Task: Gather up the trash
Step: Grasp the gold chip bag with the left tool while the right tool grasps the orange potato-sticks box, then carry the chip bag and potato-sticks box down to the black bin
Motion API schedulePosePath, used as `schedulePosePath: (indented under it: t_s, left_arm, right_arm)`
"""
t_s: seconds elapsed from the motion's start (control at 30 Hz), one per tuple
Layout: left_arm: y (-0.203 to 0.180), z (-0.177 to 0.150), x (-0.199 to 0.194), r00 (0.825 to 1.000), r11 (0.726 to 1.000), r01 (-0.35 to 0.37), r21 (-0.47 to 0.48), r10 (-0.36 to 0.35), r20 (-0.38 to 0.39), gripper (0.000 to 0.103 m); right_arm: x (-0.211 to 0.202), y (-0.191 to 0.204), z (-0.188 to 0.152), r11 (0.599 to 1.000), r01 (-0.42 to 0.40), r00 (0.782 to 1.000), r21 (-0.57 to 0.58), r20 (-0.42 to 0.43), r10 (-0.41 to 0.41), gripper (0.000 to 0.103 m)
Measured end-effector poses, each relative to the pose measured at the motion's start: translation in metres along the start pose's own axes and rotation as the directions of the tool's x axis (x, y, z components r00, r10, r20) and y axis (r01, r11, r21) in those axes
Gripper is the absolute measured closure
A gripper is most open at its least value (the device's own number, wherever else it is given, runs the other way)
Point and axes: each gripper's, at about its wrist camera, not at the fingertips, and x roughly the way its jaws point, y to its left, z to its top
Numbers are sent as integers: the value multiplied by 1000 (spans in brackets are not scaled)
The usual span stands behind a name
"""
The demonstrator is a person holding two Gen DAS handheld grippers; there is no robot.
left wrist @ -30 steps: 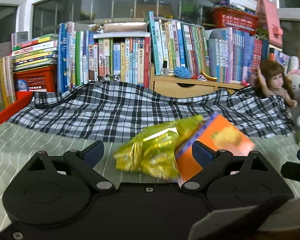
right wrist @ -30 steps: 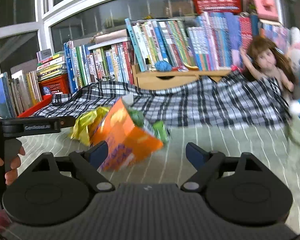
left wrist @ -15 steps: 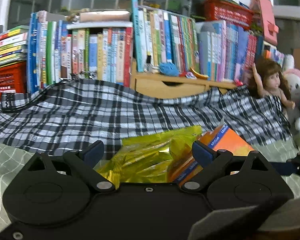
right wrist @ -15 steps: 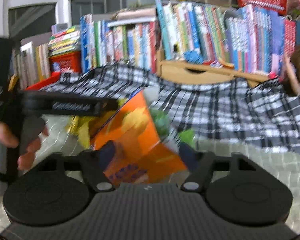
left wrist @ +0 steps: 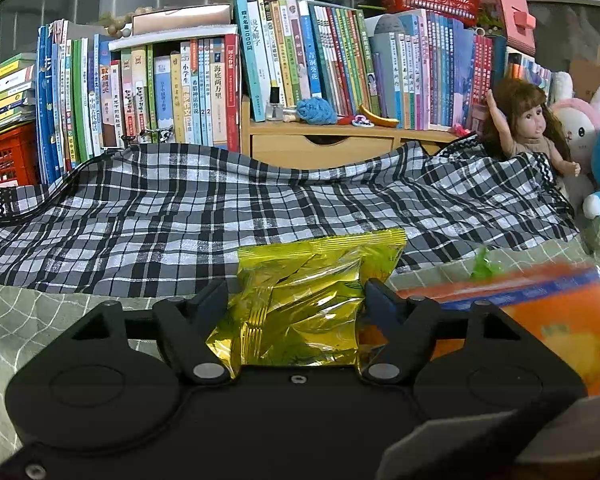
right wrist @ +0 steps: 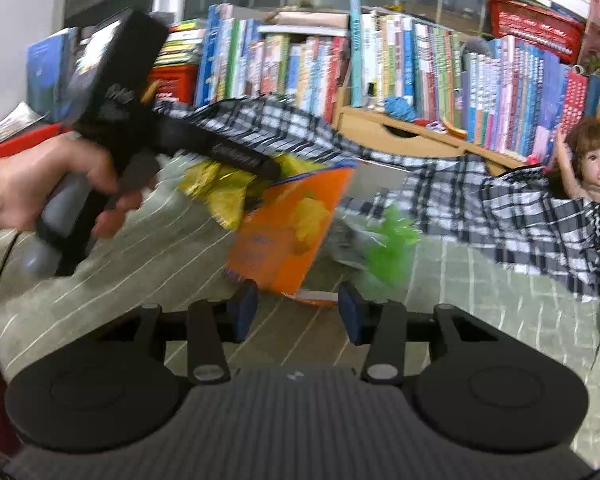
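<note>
I see a glossy, crinkled yellow foil bag, a smooth orange printed packet, matt woven checked cloth over a soft green quilted cover, a bare wooden drawer unit, and matt black plastic gripper housings.

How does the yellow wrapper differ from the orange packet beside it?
The yellow wrapper is shiny crinkled foil; the orange packet is flat, matte and stiffer-looking. The wrapper sits squeezed in the left claw; the packet's lower edge lies between the right claw's pads, with no pinch visible. Both look like snack litter on the bedcover.
</note>
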Motion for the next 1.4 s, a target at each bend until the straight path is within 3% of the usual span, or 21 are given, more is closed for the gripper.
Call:
schedulePosePath:
  t_s: [0.17, 0.33, 0.53, 0.6, 0.67, 0.97, 1.4]
  left_arm:
    - [-7, -5, -9, 1000, 999, 11, 39, -10, -3, 37]
    - [-9, -9, -22, 1000, 999, 8, 44, -9, 17, 39]
    - [-5, -8, -38, 999, 999, -8, 33, 7, 45, 41]
    - [-3, -8, -43, 999, 1000, -14, 23, 13, 48, 41]
    - [0, -10, -49, 998, 1000, -14, 15, 13, 54, 42]
    - [2, -30, -93, 993, 1000, -10, -9, 11, 115, 43]
    - [-20, -63, -190, 976, 999, 31, -36, -23, 219, 43]
  right_arm:
    - [-12, 15, -10, 997, -67, 998, -31, -2, 67, 39]
    - [-13, 15, -6, 999, 22, 997, 33, 70, -25, 18]
    - [16, 11, 5, 998, 47, 998, 45, 43, -49, 18]
    - [25, 10, 6, 997, 33, 999, 69, 16, -34, 30]
    - [28, 10, 4, 994, 10, 1000, 105, -15, -9, 73]
    - [-11, 15, -13, 995, 41, 998, 95, 49, -46, 92]
    - [-85, 16, -31, 980, 40, 989, 195, 130, -66, 94]
